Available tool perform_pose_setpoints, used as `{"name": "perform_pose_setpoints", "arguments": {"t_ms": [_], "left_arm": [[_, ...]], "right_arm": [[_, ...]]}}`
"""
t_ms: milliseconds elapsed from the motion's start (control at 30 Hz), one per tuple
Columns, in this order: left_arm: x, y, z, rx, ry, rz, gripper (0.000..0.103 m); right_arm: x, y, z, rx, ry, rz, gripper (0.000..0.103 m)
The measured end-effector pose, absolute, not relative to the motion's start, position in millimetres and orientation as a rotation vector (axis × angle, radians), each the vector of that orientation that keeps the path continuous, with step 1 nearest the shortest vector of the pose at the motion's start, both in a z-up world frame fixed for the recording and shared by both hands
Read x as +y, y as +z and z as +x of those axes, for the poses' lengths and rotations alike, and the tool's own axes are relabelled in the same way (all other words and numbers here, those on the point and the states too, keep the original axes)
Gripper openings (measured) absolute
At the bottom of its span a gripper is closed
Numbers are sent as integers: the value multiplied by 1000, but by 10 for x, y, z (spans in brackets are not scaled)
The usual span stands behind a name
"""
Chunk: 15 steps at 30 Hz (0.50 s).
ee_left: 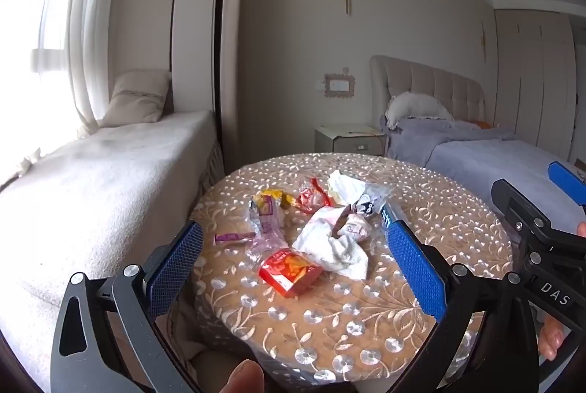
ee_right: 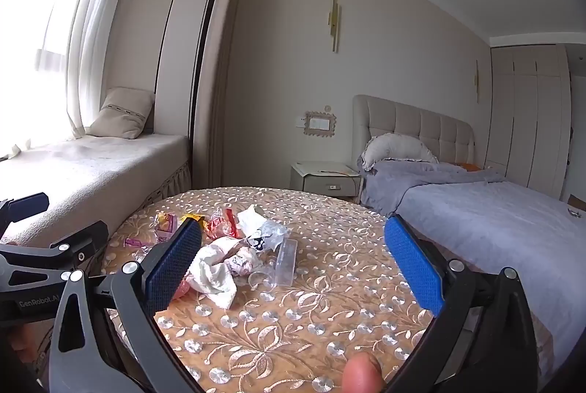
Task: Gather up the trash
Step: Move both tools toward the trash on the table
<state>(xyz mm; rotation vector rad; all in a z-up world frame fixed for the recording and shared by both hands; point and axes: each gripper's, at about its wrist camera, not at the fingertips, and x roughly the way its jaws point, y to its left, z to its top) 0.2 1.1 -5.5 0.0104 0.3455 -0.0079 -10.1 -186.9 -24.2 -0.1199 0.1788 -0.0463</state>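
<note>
A pile of trash lies on a round table with a gold floral cloth (ee_left: 329, 319). It holds a red-orange snack packet (ee_left: 289, 270), a crumpled white tissue (ee_left: 333, 246), a purple-pink wrapper (ee_left: 263, 221), a red wrapper (ee_left: 311, 199) and a clear plastic tray (ee_right: 285, 261). My left gripper (ee_left: 289, 246) is open and empty, its blue pads either side of the pile, above the table. My right gripper (ee_right: 293, 243) is open and empty, over the table right of the pile; the tissue (ee_right: 216, 275) is by its left pad. The right gripper also shows in the left wrist view (ee_left: 564, 184).
A cushioned window seat (ee_left: 91, 180) with a pillow runs along the left. A bed with a grey-purple cover (ee_right: 476, 210) stands at the right, a nightstand (ee_right: 322, 178) beside it. Wardrobes (ee_right: 531, 118) line the far right wall.
</note>
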Motion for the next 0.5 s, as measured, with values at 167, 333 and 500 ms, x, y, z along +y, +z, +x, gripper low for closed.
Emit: {"name": "perform_pose_setpoints", "arguments": {"t_ms": [167,333,500], "left_arm": [[11,-70,12,353,-5,10,99],[7,-69,34,359,-5,12,99],[13,-64,43,362,-1,14,99]], "right_arm": [[-1870,-251,-90,187,-43,-117,100],[-1891,-260,-102,191,-42,-114,100],[-1891,-267,-84,198,-43,-116,100]]}}
